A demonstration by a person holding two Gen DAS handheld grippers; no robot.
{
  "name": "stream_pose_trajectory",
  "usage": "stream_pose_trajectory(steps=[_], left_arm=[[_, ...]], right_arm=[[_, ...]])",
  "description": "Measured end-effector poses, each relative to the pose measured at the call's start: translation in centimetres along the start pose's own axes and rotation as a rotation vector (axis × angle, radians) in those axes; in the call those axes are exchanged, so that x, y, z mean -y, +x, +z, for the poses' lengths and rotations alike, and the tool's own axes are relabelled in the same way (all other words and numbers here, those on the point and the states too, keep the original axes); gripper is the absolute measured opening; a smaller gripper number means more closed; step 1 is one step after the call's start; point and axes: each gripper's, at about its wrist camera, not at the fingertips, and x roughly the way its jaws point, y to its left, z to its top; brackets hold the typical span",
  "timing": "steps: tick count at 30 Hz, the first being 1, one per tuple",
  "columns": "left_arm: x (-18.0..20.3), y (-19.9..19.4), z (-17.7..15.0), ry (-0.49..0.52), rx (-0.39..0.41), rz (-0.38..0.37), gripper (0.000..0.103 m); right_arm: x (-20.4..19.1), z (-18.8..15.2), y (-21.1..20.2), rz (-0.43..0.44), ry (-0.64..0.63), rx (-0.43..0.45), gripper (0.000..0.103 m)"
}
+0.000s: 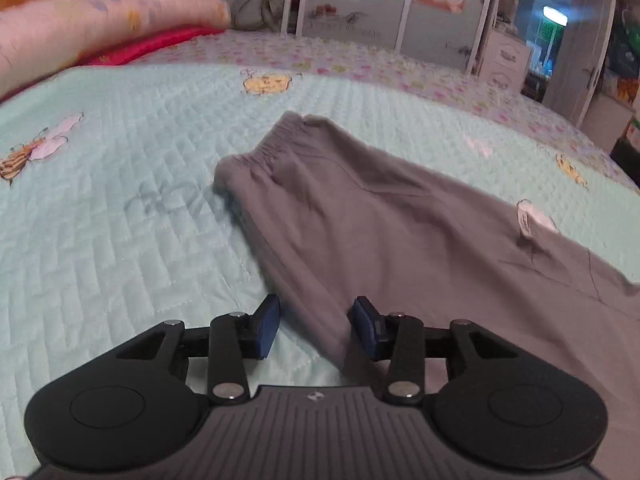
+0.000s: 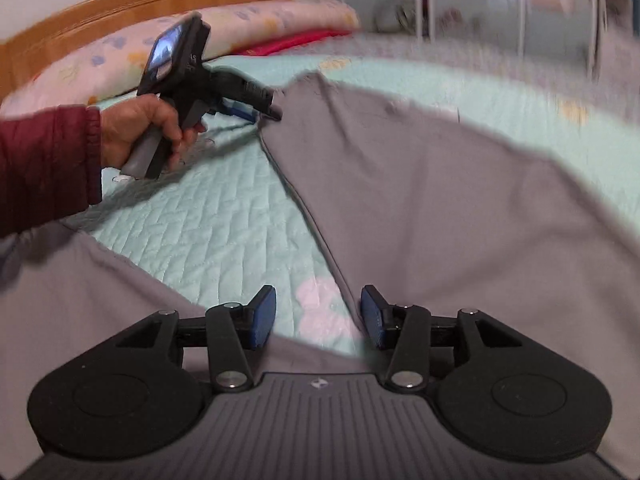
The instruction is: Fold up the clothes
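Note:
Grey trousers (image 1: 380, 220) lie on a mint quilted bedspread (image 1: 120, 220), the elastic waistband (image 1: 276, 146) at the far end and a white label (image 1: 524, 222) on the right. My left gripper (image 1: 316, 318) is open, just above the near left edge of the cloth, which runs between its blue pads (image 1: 266, 326). In the right wrist view my right gripper (image 2: 318, 312) is open over the crotch, where the two legs (image 2: 440, 200) (image 2: 80, 300) split. A hand (image 2: 136, 128) in a maroon sleeve holds the left gripper (image 2: 268, 109) at the trousers' far edge.
A pink patterned pillow (image 1: 100, 20) and a red cloth (image 1: 160, 46) lie at the head of the bed, below a wooden headboard (image 2: 140, 4). White wardrobes (image 1: 360, 0) and a grey heap of clothes (image 1: 256, 8) stand beyond the far edge.

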Motion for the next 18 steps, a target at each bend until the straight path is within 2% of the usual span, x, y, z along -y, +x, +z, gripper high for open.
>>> stream_pose_trajectory(steps=[2, 3, 7, 9, 10, 11, 13, 15, 17, 18], left_arm=[[-0.2, -0.6, 0.5, -0.034, 0.004, 0.021, 0.043], [-0.3, -1.2, 0.6, -0.053, 0.019, 0.027, 0.043], [1.6, -2.8, 1.4, 0.0, 0.134, 0.006, 0.045], [1.5, -1.7, 1.9, -0.003, 0.129, 0.014, 0.049], [1.1, -0.5, 2.1, -0.005, 0.093, 0.028, 0.049], [0.4, 1.0, 2.2, 0.006, 0.037, 0.065, 0.049], [-2.0, 2.4, 1.9, -0.041, 0.007, 0.141, 0.049], [-3.9, 1.9, 2.3, -0.103, 0.019, 0.156, 0.049], [-4.4, 1.2, 2.5, -0.09, 0.042, 0.171, 0.048], [-4.1, 0.7, 2.6, -0.079, 0.066, 0.15, 0.046]], right_arm=[[2.5, -0.1, -1.8, 0.051, 0.141, 0.04, 0.048], [3.9, -0.4, -3.0, 0.048, 0.207, 0.074, 0.05], [9.2, -1.8, -6.7, -0.04, 0.397, 0.171, 0.054], [11.3, -2.6, -8.0, -0.077, 0.476, 0.208, 0.057], [12.1, -3.1, -8.3, -0.083, 0.515, 0.219, 0.059], [12.7, -3.5, -8.3, -0.085, 0.544, 0.229, 0.059], [13.2, -4.4, -8.0, -0.089, 0.578, 0.238, 0.059], [13.5, -5.2, -7.4, -0.082, 0.596, 0.245, 0.059], [13.4, -5.3, -7.3, -0.08, 0.593, 0.259, 0.059], [13.4, -5.4, -7.2, -0.078, 0.591, 0.266, 0.059]])
